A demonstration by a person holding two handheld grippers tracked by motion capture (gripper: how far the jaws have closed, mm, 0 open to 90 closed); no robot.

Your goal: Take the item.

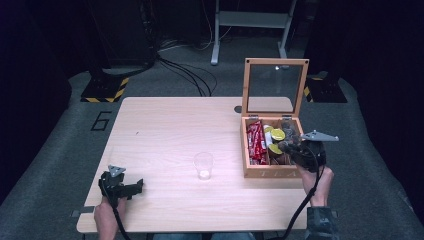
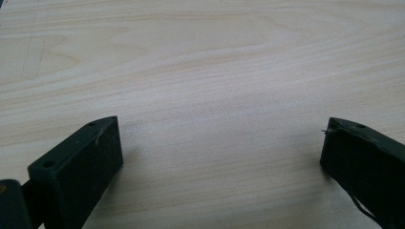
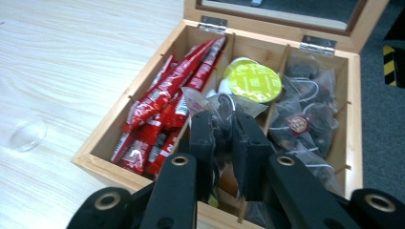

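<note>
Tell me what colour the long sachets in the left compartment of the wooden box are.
The sachets are red with white print, clearest in the right gripper view.

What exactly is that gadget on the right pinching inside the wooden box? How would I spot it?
Start at the open wooden box with the glass lid. In its middle compartment, the right hand-held gripper is shut on a clear tea bag with dark contents. It lies just in front of the yellow-green capsule, between the red sachets and the other clear bags.
</note>
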